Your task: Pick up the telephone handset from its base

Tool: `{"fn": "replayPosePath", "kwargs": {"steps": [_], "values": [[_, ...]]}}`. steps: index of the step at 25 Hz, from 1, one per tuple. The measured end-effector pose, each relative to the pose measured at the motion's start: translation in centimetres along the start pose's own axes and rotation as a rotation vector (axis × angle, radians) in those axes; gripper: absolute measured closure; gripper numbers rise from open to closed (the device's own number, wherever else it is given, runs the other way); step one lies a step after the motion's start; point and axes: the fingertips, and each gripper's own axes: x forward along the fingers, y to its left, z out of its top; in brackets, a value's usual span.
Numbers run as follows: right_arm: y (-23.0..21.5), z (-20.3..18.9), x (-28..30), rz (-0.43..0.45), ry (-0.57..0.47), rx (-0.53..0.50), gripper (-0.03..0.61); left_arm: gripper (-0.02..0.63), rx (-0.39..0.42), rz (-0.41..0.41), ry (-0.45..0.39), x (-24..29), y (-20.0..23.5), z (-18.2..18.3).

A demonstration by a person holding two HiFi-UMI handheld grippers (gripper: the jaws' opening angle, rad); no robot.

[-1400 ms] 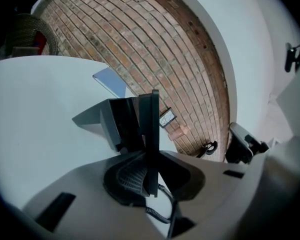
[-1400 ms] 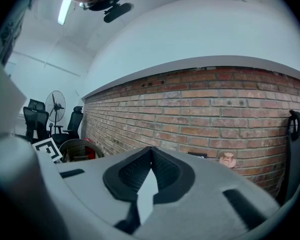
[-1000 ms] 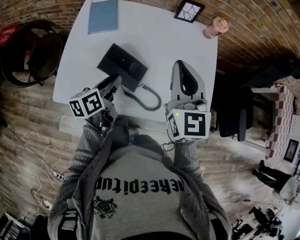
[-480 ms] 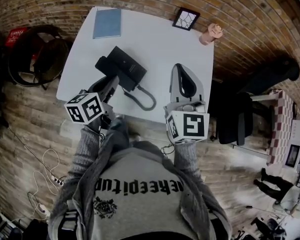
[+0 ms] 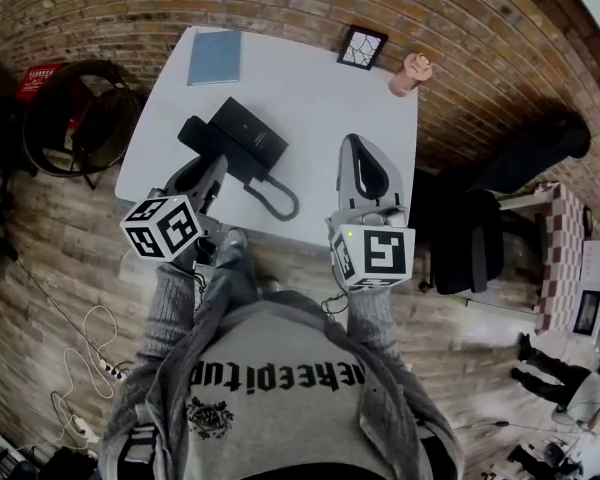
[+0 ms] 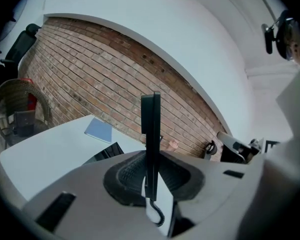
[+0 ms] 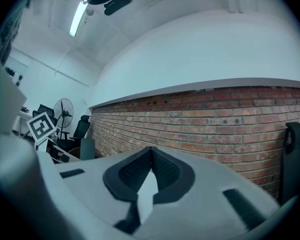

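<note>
Here we hold the telephone handset [image 6: 150,119] clamped edge-on in the left gripper [image 6: 151,159], apparently just clear of its base [image 5: 250,133] on the white table [image 5: 310,98]; right gripper [image 7: 150,150] closed on nothing. Next, we raise it gently, minding the coiled cord [image 5: 277,198]

The only large print is a line of black letters across the chest of the person's grey shirt [image 5: 280,372]; in the head view the letters appear reversed, and I cannot read them with certainty. The marker cubes [image 5: 373,256] carry black-and-white square patterns, not letters. A small light mark on the black telephone base [image 5: 248,133] and the white print on a red thing [image 5: 42,76] at the left are too small to read.
</note>
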Motion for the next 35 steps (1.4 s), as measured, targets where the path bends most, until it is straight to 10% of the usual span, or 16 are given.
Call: {"fn": "replayPosePath", "kwargs": {"steps": [35], "values": [[-2.4,3.6,-9.7,-0.033,-0.077,-0.053,0.575,0.543,0.468,0.133,-0.174,-9.0,-10.0,5.4]]}}
